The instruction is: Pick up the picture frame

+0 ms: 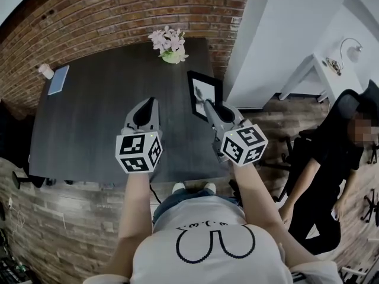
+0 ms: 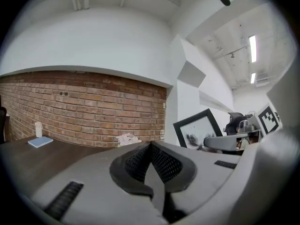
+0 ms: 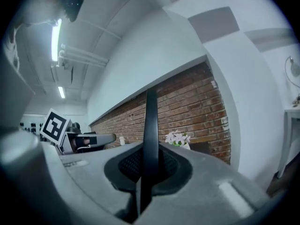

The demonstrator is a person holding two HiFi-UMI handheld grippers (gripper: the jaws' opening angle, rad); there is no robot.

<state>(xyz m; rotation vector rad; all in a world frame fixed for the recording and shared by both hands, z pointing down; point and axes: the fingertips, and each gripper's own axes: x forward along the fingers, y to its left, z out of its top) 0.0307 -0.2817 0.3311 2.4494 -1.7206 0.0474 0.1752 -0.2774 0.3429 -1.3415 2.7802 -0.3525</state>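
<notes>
The right gripper (image 3: 149, 159) is clenched on the picture frame (image 3: 151, 121). In the right gripper view the black frame stands edge-on between the two jaws, rising upright out of the grip with the pads pressed on both its faces. From the head view this gripper (image 1: 208, 106) holds the frame (image 1: 203, 92) over the right end of the dark table (image 1: 89, 123); whether the frame's lower edge is clear of the tabletop cannot be made out. The left gripper (image 2: 151, 148) has its jaws closed together with nothing between them, and it hangs beside the right one above the table (image 1: 149, 104). From its view the frame (image 2: 199, 128) shows its white picture face. Farther back, a pot of pale pink flowers (image 1: 170, 45) stands near the brick wall (image 1: 106, 10), and a blue book (image 1: 58, 80) lies beside a small cup (image 1: 45, 71) at the table's left end. A person in black (image 1: 331, 170) stands off to the right.
</notes>
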